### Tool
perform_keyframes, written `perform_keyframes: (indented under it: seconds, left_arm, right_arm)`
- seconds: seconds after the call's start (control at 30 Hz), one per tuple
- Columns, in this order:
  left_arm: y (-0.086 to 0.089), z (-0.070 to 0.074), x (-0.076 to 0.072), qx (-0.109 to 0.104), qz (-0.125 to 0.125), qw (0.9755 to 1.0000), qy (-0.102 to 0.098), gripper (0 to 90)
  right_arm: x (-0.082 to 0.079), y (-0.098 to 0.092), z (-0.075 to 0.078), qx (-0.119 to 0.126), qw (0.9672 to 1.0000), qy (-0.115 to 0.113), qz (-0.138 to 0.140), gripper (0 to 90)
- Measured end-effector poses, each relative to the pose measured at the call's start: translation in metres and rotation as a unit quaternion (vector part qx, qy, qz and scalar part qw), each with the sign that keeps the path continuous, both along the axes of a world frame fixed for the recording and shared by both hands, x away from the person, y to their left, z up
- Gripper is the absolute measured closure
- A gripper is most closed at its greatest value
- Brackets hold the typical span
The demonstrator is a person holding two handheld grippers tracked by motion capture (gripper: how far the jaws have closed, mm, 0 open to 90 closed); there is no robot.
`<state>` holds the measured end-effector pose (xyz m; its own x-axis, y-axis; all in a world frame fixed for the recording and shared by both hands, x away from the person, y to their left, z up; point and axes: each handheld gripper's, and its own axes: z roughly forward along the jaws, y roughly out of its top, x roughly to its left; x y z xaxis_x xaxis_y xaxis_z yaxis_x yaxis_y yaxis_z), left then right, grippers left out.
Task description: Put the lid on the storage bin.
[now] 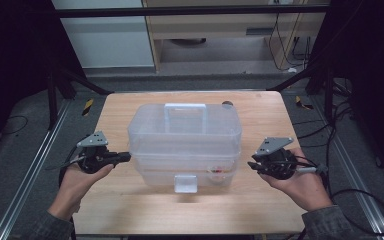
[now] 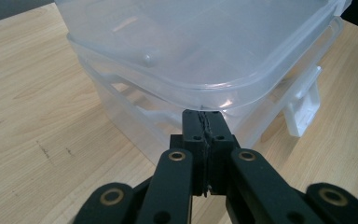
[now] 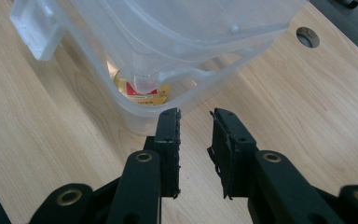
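A clear plastic storage box (image 1: pixel 185 145) stands in the middle of the wooden table (image 1: pixel 130 210), its lid on and a white handle (image 1: pixel 185 116) on top. My left gripper (image 1: pixel 126 157) is shut with nothing between its jaws. Its tips (image 2: pixel 204 117) touch the box (image 2: pixel 182 51) just under the lid rim on the left side. My right gripper (image 1: pixel 252 166) hangs close to the box's right side, its jaws (image 3: pixel 196 119) a little apart and holding nothing. Through the box wall (image 3: pixel 135 116) a small yellow and red item (image 3: pixel 142 93) shows on the bottom.
A white front latch (image 1: pixel 185 183) sticks out of the box toward the person; the latch (image 2: pixel 303 112) also shows past the left jaws. A round cable hole (image 1: pixel 227 104) lies at the table's far edge. Cables trail on the floor (image 1: pixel 360 150) at the right.
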<state>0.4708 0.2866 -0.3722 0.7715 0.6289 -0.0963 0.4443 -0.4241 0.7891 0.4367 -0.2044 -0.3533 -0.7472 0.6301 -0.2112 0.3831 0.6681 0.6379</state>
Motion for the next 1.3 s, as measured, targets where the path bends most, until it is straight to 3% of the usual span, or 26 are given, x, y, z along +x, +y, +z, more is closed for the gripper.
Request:
perform_keyframes:
  seconds: [0.47, 0.83, 1.23, 1.3]
  left_arm:
    - [0.001, -0.012, -0.003, -0.002, -0.001, 0.9999, 0.011, 88.9]
    - [0.002, -0.024, -0.006, 0.008, -0.002, 0.9997, 0.022, 88.8]
    - [0.005, -0.032, -0.008, 0.008, 0.0, 0.9996, 0.029, 89.2]
    - [0.008, -0.031, -0.008, -0.023, 0.0, 0.9994, 0.027, 89.3]
  right_arm:
    - [0.003, -0.007, -0.011, 0.001, 0.9999, 0.009, -0.014, 72.0]
    - [0.005, -0.014, -0.023, 0.005, 0.9995, 0.019, -0.027, 71.1]
    - [0.006, -0.016, -0.026, 0.006, 0.9993, 0.02, -0.03, 70.8]
    - [0.006, -0.016, -0.027, 0.006, 0.9993, 0.021, -0.03, 70.8]
